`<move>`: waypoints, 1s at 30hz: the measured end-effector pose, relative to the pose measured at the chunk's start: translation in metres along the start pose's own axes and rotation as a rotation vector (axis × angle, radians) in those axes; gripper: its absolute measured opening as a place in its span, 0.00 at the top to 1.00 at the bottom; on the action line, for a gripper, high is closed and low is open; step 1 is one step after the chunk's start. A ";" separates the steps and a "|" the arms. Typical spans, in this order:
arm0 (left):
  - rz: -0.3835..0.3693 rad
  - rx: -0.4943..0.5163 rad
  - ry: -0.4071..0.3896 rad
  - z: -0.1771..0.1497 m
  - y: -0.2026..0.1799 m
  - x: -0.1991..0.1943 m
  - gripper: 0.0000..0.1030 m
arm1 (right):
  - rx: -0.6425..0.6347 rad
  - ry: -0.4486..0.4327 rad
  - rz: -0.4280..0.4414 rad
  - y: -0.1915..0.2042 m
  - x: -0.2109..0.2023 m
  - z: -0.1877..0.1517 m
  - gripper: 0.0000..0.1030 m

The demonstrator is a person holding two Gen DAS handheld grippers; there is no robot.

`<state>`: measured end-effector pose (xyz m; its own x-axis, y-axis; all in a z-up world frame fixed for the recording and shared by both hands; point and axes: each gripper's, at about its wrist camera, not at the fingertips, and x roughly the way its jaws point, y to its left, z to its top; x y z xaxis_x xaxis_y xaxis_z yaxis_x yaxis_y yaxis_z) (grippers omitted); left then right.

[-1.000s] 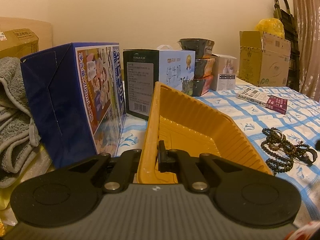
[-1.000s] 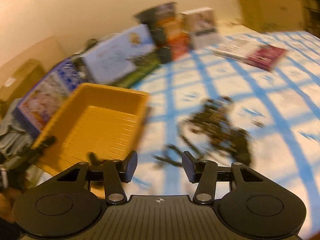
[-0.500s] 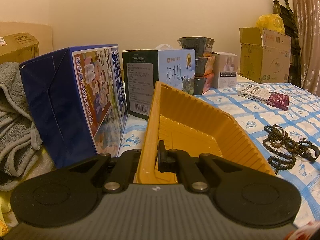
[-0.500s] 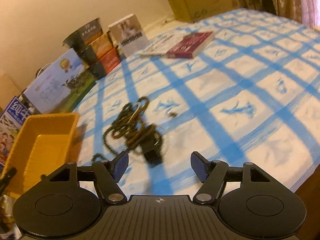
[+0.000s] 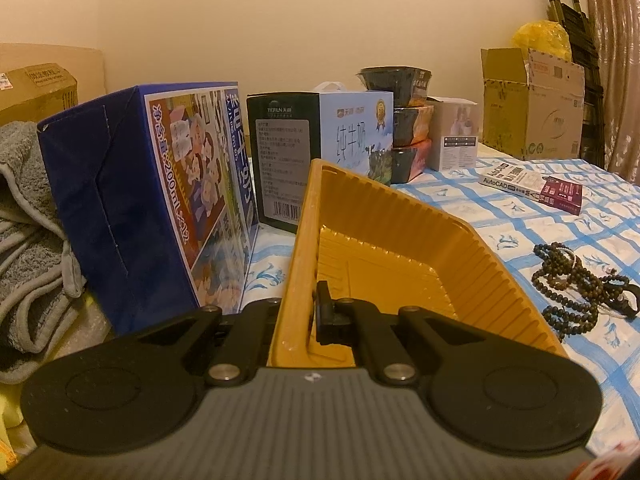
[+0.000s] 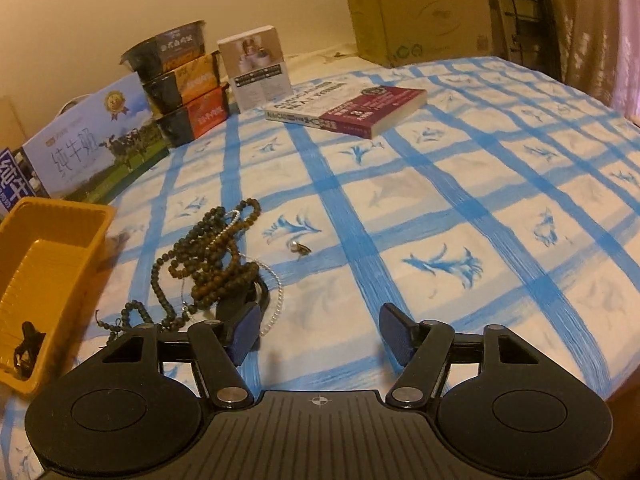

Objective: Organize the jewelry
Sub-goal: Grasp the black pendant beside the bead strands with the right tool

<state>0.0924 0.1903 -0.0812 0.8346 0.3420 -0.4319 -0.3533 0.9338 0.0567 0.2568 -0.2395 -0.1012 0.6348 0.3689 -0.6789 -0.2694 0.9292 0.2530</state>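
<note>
On a blue-checked tablecloth, a tangle of dark bead strands lies in a heap with a thin pearl-like chain threaded through it; a black clip-like piece sits at its near edge, and 1 small metallic trinket, possibly a ring or earring, lies apart to the right of the heap. Just left of the beads stands the yellow tray, ribbed inside, with what looks like a dark cord already in its near corner; the left gripper pinches the tray's near wall, 1 finger inside and 1 outside, steadying it. The right gripper hovers low over the cloth with its 2 blue-padded fingers spread wide and nothing between them; the left pad sits almost over the black piece at the edge of the heap, while the gap itself faces bare cloth. The step in hand appears to be the reach for the next piece, with the beads not yet gathered; the next move likely calls for shifting left and down so both pads straddle the bundle, then closing on several strands at once, since loose loops may trail or snag on the tray rim during the lift. Behind stand milk cartons, 3 stacked noodle bowls, a small white box and a thick book; a cardboard box sits at the far edge.
</note>
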 end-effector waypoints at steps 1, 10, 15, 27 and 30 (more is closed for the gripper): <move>0.000 0.000 0.000 0.000 0.000 0.000 0.96 | -0.002 0.002 0.009 0.001 0.002 0.001 0.38; -0.001 0.000 0.000 0.000 0.000 0.000 0.96 | 0.015 0.014 0.089 0.016 0.022 0.016 0.51; -0.002 -0.001 0.002 0.000 0.001 0.000 0.96 | 0.052 0.041 0.121 0.024 0.046 0.027 0.67; 0.000 -0.004 0.003 -0.002 0.002 0.002 0.96 | 0.062 0.092 0.099 0.032 0.074 0.030 0.79; -0.001 -0.004 0.003 -0.002 0.002 0.002 0.96 | 0.060 0.093 0.106 0.033 0.076 0.030 0.84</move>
<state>0.0920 0.1927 -0.0837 0.8339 0.3404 -0.4345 -0.3538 0.9338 0.0527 0.3182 -0.1800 -0.1235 0.5345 0.4642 -0.7062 -0.2857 0.8857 0.3659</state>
